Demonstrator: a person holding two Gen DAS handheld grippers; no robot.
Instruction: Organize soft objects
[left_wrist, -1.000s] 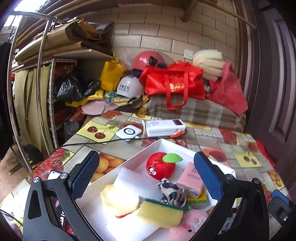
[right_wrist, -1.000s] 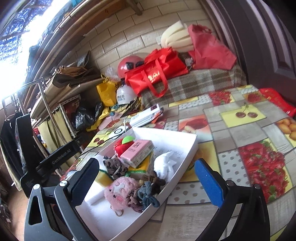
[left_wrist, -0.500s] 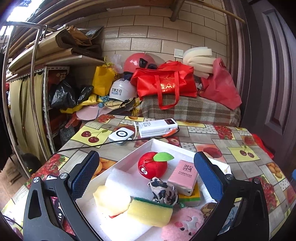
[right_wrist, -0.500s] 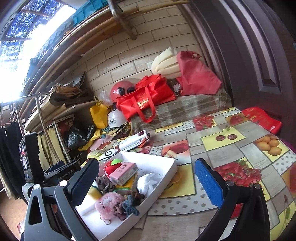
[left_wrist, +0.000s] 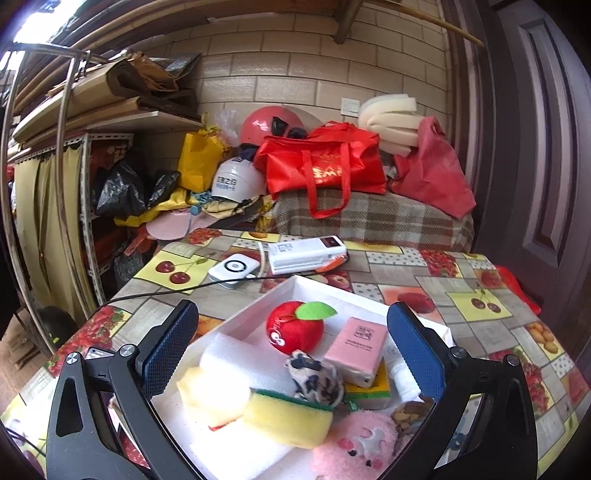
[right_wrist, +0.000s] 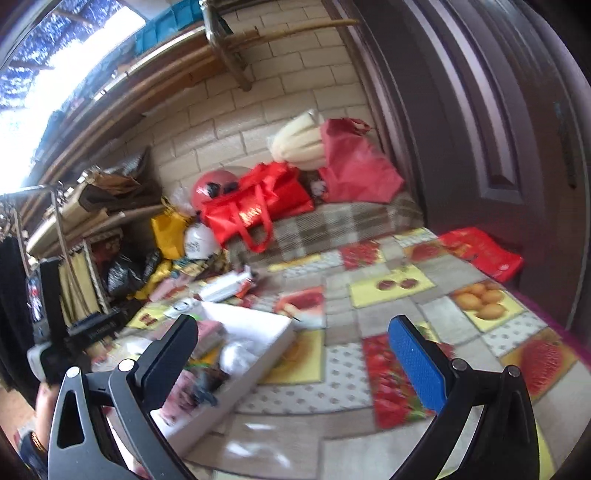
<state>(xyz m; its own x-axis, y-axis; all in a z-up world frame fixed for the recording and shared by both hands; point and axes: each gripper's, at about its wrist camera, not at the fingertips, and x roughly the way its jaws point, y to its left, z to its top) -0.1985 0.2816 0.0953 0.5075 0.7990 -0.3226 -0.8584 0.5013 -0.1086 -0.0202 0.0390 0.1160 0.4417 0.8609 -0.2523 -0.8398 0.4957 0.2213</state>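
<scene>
A white tray (left_wrist: 258, 310) on the fruit-pattern table holds soft things: a red plush apple (left_wrist: 293, 328), a pink tissue pack (left_wrist: 356, 345), a leopard scrunchie (left_wrist: 314, 376), a yellow-green sponge (left_wrist: 288, 417), a pale foam piece (left_wrist: 212, 397), a white foam sheet (left_wrist: 240, 360) and a pink plush (left_wrist: 354, 446). My left gripper (left_wrist: 293, 354) is open and empty, above the tray's near part. My right gripper (right_wrist: 293, 363) is open and empty, above the table right of the tray (right_wrist: 258, 334), which appears blurred.
A white power bank (left_wrist: 306, 253), a small white device (left_wrist: 232, 267) and a black cable (left_wrist: 166, 293) lie behind the tray. Red bags (left_wrist: 325, 162), helmets and a checked blanket pile up at the back. A dark door (right_wrist: 498, 129) stands at the right.
My right gripper has pulled back and swung right and upward, so the tray has slid to the lower left of its view. My left gripper has shifted only slightly over the tray.
</scene>
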